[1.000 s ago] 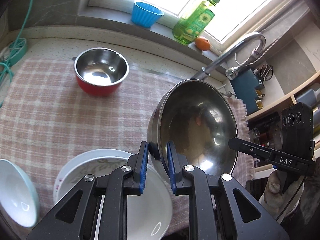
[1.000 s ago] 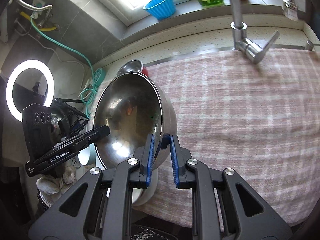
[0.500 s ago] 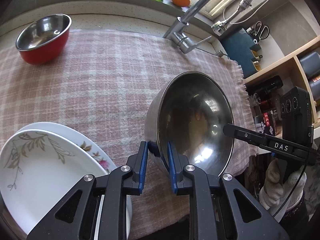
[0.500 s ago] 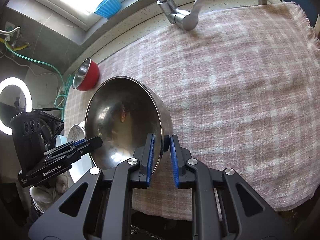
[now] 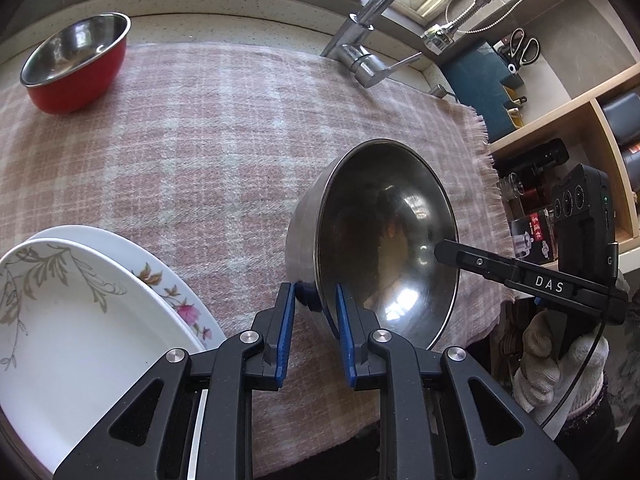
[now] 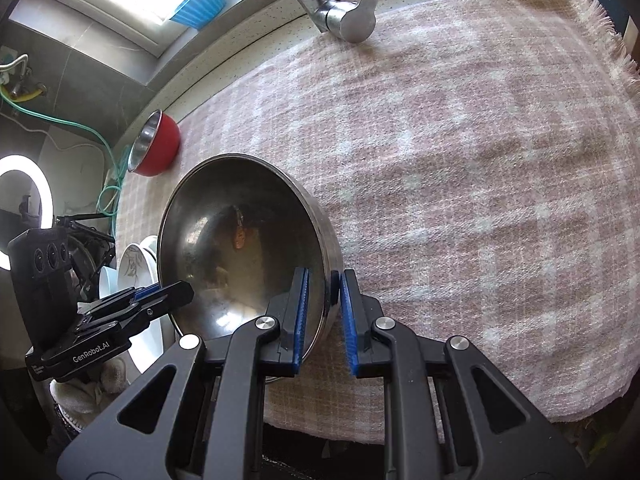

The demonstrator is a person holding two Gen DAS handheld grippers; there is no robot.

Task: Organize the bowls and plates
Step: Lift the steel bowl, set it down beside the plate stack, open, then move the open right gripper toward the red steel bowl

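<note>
- Left gripper [image 5: 313,312] is clamped on the rim of the one large steel bowl [image 5: 384,240]; right gripper [image 6: 324,302] pinches its opposite rim, holding it tilted above the pink plaid cloth [image 6: 460,184].
- Two stacked floral plates [image 5: 80,304] lie left of it; one red bowl [image 5: 76,68] sits far back.
- Since a second ago, the bowl has moved rightward, away from the plates.
</note>
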